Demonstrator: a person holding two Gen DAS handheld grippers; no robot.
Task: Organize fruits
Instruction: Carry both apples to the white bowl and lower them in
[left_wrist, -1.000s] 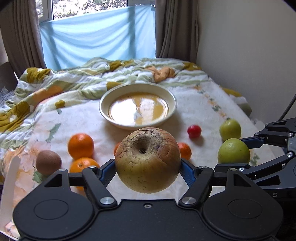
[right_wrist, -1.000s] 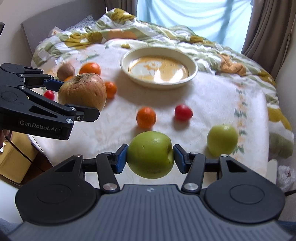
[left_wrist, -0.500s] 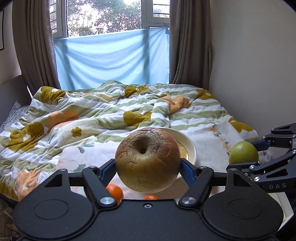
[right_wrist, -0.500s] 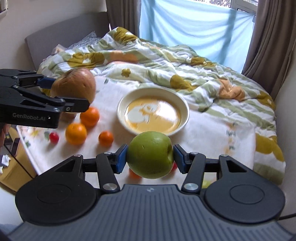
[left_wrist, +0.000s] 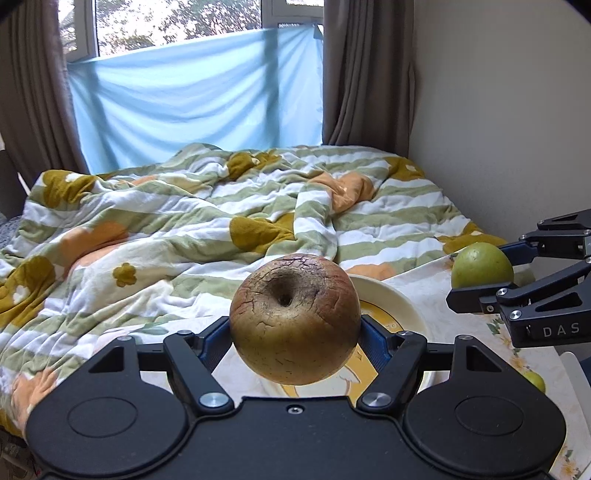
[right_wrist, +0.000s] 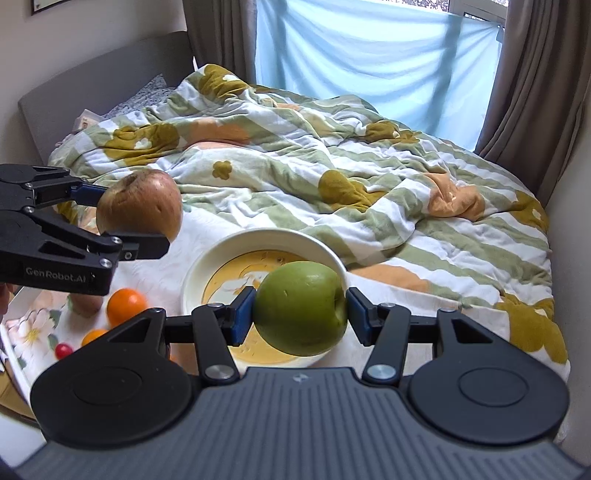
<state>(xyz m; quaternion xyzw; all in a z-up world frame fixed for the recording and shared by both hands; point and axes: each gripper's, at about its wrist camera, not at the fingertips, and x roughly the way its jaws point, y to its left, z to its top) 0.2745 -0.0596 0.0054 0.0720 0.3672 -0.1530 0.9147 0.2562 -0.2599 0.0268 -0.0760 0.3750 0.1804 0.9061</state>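
Gripping brown apple (left_wrist: 294, 319) in left tool (left_wrist: 294, 332), green apple (right_wrist: 300, 308) in right tool (right_wrist: 300, 314), bowl (right_wrist: 207, 264) beneath, oranges (right_wrist: 126, 302) nearby.

Left tongs (left_wrist: 294, 345): matte black body, two round discs, linkage arms on silver screws, blue pads; "GenRobot.AI" in grey on the side.

Right tongs (right_wrist: 300, 314): ribbed grey body, black discs and linkage, silver screws, blue pads; "DAS" lettering on the side.

bowl (right_wrist: 207, 266) open above, oranges (right_wrist: 126, 303) crowding its left
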